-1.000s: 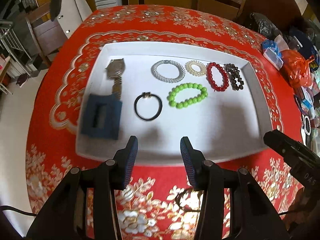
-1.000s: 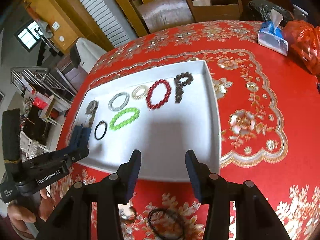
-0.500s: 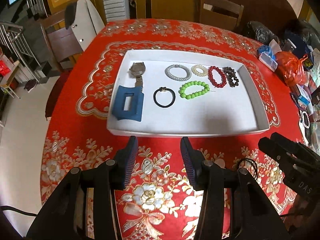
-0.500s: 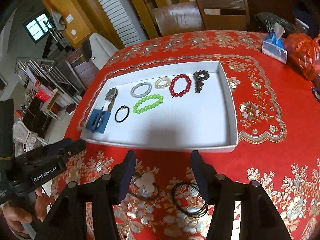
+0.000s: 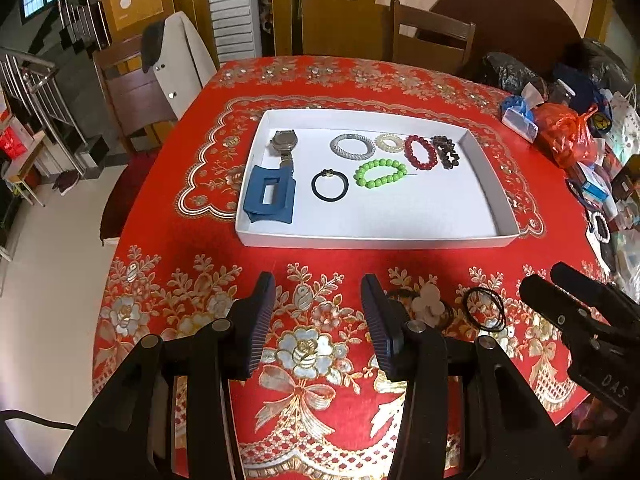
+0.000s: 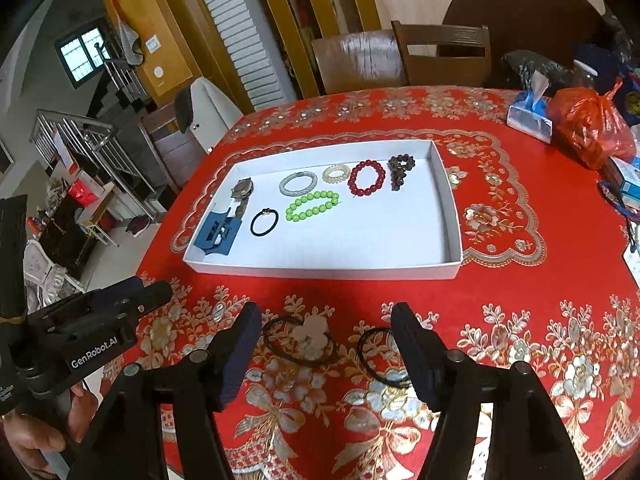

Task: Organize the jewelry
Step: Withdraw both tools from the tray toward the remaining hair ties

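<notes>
Hair ties lie loose on the red worktop (image 6: 520, 292), short of the white tray (image 6: 320, 270). The right hand-held gripper (image 6: 326, 354), fingers spread and empty, hovers directly over the flower-trimmed tie (image 6: 302, 340), with the plain black tie (image 6: 380, 356) just right. The left hand-held gripper (image 5: 316, 320), also spread, sits farther left.

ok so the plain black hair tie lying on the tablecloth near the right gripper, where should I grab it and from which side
Probably from above. The plain black hair tie lies flat on the tablecloth, a thin loop, so pinch across one strand. Its near-right arc is hidden behind a finger of the open right gripper, so take the exposed far-left arc, away from the flower hair tie.
</notes>
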`<state>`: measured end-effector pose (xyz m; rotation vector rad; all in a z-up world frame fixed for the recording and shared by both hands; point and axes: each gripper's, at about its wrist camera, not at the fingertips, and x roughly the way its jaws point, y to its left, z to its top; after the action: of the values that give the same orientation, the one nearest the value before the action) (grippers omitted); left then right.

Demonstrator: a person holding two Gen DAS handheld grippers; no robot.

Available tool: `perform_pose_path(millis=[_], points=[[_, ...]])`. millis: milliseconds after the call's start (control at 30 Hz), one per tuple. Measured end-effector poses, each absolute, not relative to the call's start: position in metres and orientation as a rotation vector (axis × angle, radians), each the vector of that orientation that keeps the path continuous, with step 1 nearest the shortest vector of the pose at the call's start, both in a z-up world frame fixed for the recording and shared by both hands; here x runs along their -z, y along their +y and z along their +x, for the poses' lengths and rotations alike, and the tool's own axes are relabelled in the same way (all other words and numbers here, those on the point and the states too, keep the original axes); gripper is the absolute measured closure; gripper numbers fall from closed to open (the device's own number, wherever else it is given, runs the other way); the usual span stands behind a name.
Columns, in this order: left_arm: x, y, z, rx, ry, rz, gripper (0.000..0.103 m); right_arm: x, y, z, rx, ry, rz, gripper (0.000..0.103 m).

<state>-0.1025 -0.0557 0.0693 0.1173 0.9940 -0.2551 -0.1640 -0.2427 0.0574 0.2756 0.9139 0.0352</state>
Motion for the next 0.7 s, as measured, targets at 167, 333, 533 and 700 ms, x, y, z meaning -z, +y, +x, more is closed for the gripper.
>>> perform_pose_path(millis=[167, 333, 533, 700], points=[[-0.074, -0.055, -0.114, 0.267, 0.973, 0.127, 0.059, -0.060, -0.237, -0.179, -0.028, 0.901, 0.269, 0.038], [-0.077, -0.055, -0.124, 0.278, 0.956, 0.138, 0.059, -0.059, -0.236, -0.191, -0.011, 0.897, 0.274, 0.038], [-0.077, -0.053, -0.128, 0.287, 0.948, 0.147, 0.059, -0.057, -0.234, -0.199, -0.001, 0.900, 0.277, 0.038], [-0.079, -0.052, -0.129, 0.289, 0.939, 0.157, 0.059, -0.056, -0.232, -0.200, -0.002, 0.900, 0.276, 0.038]])
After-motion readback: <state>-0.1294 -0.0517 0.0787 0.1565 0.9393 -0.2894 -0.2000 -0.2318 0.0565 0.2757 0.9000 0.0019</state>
